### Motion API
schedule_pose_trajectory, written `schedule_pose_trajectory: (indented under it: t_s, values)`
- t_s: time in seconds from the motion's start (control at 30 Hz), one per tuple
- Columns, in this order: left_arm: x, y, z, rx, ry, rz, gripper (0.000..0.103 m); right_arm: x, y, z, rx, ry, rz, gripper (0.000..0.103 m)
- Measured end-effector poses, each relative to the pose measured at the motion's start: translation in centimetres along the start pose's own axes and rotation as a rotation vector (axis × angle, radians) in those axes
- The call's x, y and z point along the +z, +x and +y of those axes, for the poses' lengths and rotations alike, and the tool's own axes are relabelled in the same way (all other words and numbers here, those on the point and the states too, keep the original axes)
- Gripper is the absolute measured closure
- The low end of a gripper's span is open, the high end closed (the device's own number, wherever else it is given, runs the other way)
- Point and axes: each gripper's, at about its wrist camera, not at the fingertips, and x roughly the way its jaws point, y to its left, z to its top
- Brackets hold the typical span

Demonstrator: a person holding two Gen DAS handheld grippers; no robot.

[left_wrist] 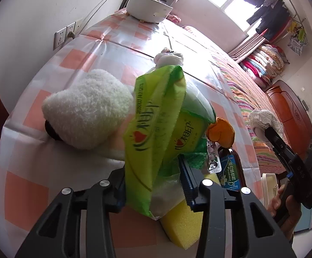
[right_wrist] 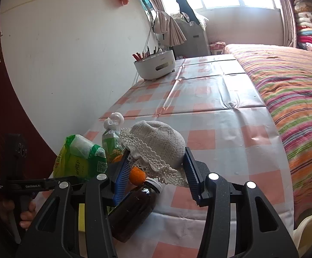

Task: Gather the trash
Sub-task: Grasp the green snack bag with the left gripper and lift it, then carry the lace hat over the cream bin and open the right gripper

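A: What does the left gripper [left_wrist: 156, 185] hold?

B: Its fingers pinch a green wrapper [left_wrist: 156, 129], which stands up between them above the checked table [left_wrist: 48, 68]. A yellow sponge [left_wrist: 181, 225] lies just under it.

A: And the right gripper [right_wrist: 156, 172]?

B: Its fingers close on a lace cap [right_wrist: 158, 144], one on each side of it. The cap sits over an orange ball [right_wrist: 137, 175], near the table's near edge.

A: What else lies close?

B: A brown bottle [right_wrist: 132, 210] on its side between the right fingers, and a white plush [left_wrist: 87, 109] left of the wrapper. A white tub [right_wrist: 155, 64] stands far back by the wall.
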Motion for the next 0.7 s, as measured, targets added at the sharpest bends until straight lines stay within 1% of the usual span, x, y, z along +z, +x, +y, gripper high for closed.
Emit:
schedule_pose_trajectory:
  t_s: [0.13, 0.3, 0.5, 0.7]
  values:
    - [0.1, -1.1, -0.8, 0.010, 0.023, -0.072, 0.068, 0.0, -0.9, -0.2, -0.009, -0.001, -0.017, 0.057]
    - [0.4, -2.4, -2.2, -0.008, 0.057, -0.146, 0.068, 0.1, -2.4, -0.7, -0.035, -0.011, -0.044, 0.057]
    - [0.4, -2.5, -3.9, -0.048, 0.084, -0.153, 0.069, -0.2, -4.3, -1.9, -0.077, -0.012, -0.062, 0.057]
    - [0.3, -2.1, -6.4, -0.099, 0.124, -0.150, 0.069, -0.6, -6.4, -3.4, -0.127, -0.013, -0.078, 0.057]
